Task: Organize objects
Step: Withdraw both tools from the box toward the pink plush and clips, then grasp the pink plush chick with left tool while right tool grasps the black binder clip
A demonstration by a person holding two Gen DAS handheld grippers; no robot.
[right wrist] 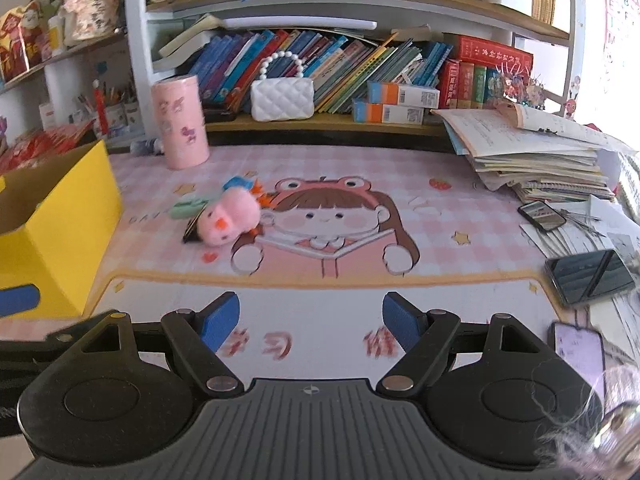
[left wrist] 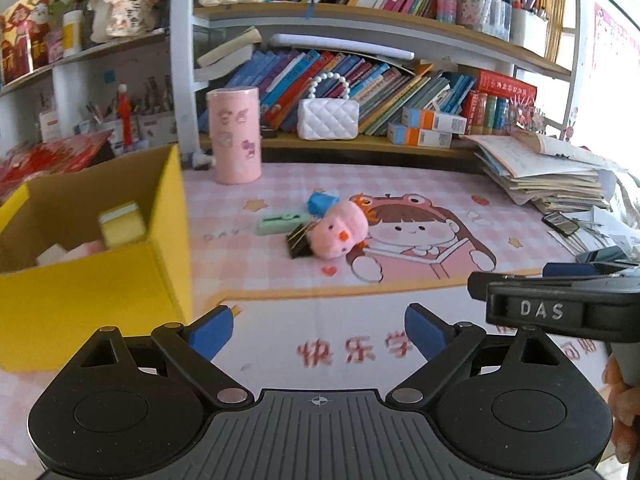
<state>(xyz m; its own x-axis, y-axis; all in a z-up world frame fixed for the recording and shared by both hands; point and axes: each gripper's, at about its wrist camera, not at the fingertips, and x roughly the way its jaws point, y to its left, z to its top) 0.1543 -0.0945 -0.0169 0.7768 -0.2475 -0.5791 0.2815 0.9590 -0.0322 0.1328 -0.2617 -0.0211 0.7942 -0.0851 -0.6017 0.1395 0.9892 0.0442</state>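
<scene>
Left tongs: from my left wrist view, my left gripper sits nearest the lens, blue pads spread wide with only bare mat between them.
Desk mat: pink checked mat with a cartoon girl reading, under everything on the desk.
Yellow box: open yellow cardboard box just left of my tongs; a yellow-and-white block and pale pieces lie inside.
Toy pile: pink plush toy lies mid-mat, well beyond my pads, touching a black binder clip; a mint green item and a small blue piece lie just behind it.
Pink canister: upright pink canister at the back of the mat, before the bookshelf.
Right tongs, seen from the left: my right gripper's black body, marked DAS, enters at the right edge.

Right tongs: from my right wrist view, my right gripper is also parted, nothing between the pads.
Toy pile again: plush toy left of centre, near the yellow box at the left edge.
Phones: two dark phones lie at the right, near a stack of papers.
</scene>
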